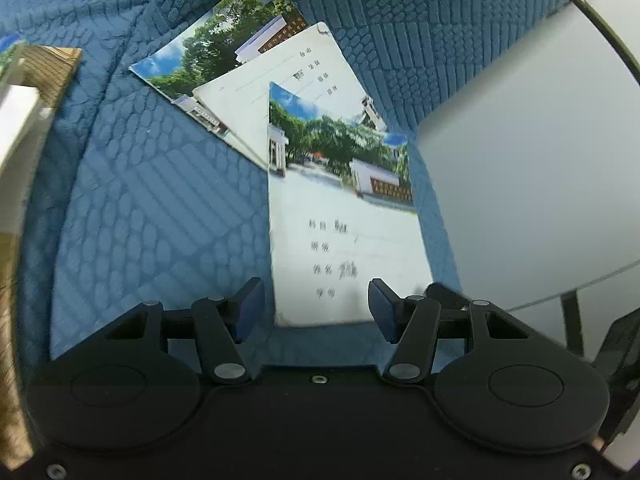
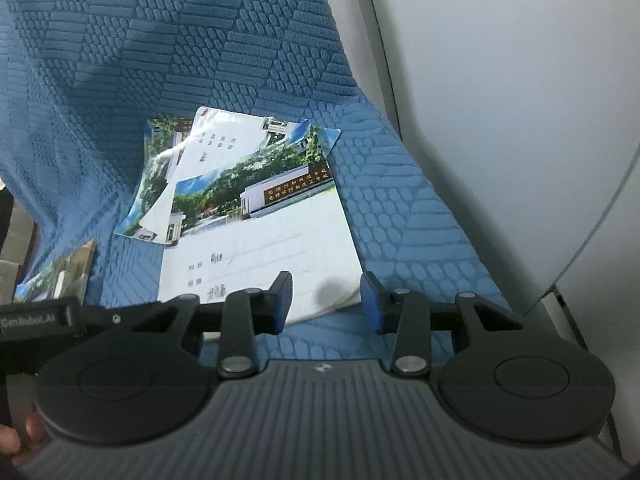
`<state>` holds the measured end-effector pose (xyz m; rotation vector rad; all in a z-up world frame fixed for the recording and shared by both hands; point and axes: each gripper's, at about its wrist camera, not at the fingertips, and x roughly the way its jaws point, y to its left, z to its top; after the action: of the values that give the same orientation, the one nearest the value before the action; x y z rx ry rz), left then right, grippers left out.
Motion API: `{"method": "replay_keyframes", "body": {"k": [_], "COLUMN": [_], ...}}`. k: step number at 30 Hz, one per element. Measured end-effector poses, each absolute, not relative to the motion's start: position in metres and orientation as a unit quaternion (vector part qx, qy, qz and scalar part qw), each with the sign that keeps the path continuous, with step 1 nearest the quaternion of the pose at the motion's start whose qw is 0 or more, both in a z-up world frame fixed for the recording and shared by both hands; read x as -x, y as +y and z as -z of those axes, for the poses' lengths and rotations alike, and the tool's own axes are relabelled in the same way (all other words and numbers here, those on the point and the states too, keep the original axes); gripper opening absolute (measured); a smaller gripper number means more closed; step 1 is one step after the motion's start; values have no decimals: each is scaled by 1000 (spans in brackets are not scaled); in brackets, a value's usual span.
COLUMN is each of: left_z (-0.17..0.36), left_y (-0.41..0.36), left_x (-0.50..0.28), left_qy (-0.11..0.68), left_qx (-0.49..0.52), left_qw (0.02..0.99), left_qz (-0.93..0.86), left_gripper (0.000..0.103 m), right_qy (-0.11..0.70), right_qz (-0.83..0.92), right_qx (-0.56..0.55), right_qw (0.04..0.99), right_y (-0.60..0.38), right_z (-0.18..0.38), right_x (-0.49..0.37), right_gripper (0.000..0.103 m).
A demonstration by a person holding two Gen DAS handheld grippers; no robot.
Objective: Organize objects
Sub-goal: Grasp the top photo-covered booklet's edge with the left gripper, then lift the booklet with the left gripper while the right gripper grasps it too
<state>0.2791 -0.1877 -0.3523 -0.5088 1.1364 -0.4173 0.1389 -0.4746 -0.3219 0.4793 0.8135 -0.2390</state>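
Left wrist view: left gripper (image 1: 316, 304) has its jaws spread wide, nothing between the pads, hovering at the near edge of the top exercise book (image 1: 340, 216). The book lies flat on the blue quilted cover (image 1: 140, 208), photo cover up, with handwritten fields on its lower half. Under its far end is a second, plain white book (image 1: 288, 80), skewed, and below that a third with the same photo cover (image 1: 212, 52). It's a loose fan of three, none squared up. At far left sits a separate stack of books (image 1: 36, 80), seen edge-on (probably the target pile, can't confirm). White wall panel (image 1: 520, 160) on the right.

Handling, my read: thin soft-cover books, light and floppy, with a glossy cover that is likely slippery. Lying flat on soft fabric, there's no edge gap to get under. Best hold is probably the near short edge, pressing into the quilt so one pad slides beneath. Pinched at one corner, it will droop.

Right wrist view: right gripper (image 2: 326, 300) is also wide apart and empty, with its pads straddling the near right corner of the same top book (image 2: 256, 248). That corner looks slightly lifted, with a shadow beneath it (a possible entry point). The white book (image 2: 208, 140) and the bottom one (image 2: 150, 184) fan out behind it. The other pile (image 2: 64, 272) shows at lower left, well apart from the fan.

Containers: none in either view, no tray, box or shelf. Books sit directly on the cover.
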Motion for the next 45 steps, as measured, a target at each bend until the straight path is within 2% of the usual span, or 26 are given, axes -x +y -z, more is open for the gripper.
{"method": "replay_keyframes", "body": {"k": [4, 7, 9, 11, 12, 17, 20, 21, 22, 23, 29, 33, 38, 42, 44, 45], "left_z": [359, 369, 376, 382, 384, 380, 370, 365, 361, 355, 339, 333, 323, 314, 310, 307], "left_y": [-185, -176, -170, -167, -167, -168, -169, -170, -171, -173, -174, -169, -162, -156, -152, -151], "left_x": [-291, -296, -298, -300, -300, -295, -293, -293, -293, -291, -283, -272, -259, -248, -243, -240], "left_qy": [532, 538, 547, 562, 569, 570, 563, 561, 558, 555, 542, 540, 538, 536, 534, 533], "left_qx": [278, 348, 383, 401, 403, 411, 416, 415, 415, 415, 428, 434, 425, 425, 427, 428], "left_qw": [776, 744, 723, 706, 700, 696, 697, 698, 699, 700, 698, 695, 699, 699, 699, 699], "left_qz": [195, 188, 176, 160, 153, 150, 156, 161, 167, 172, 190, 195, 205, 207, 211, 212], "left_gripper": [55, 52, 43, 18, 13, 3, 2, 2, 2, 2, 2, 2, 2, 3, 3, 3], "right_qy": [397, 390, 388, 384, 382, 388, 383, 381, 377, 367, 334, 301, 292, 296, 296, 301], "right_qz": [113, 109, 106, 102, 102, 106, 103, 97, 84, 61, 22, 39, 72, 93, 97, 99], "right_qx": [-246, -258, -267, -282, -289, -342, -385, -402, -421, -452, -570, -635, -651, -644, -644, -639], "right_qw": [877, 877, 876, 873, 872, 849, 833, 827, 820, 811, 750, 710, 697, 699, 699, 700], "right_y": [-479, -481, -484, -488, -489, -495, -493, -491, -489, -487, -471, -477, -484, -491, -492, -492], "right_z": [330, 333, 334, 336, 336, 333, 326, 323, 321, 321, 340, 358, 367, 370, 370, 369], "right_x": [-144, -142, -141, -139, -138, -135, -128, -125, -122, -118, -108, -105, -104, -93, -85, -82], "right_gripper": [41, 41, 41, 41, 41, 42, 43, 54, 73, 81, 84, 83, 83, 71, 55, 41]}}
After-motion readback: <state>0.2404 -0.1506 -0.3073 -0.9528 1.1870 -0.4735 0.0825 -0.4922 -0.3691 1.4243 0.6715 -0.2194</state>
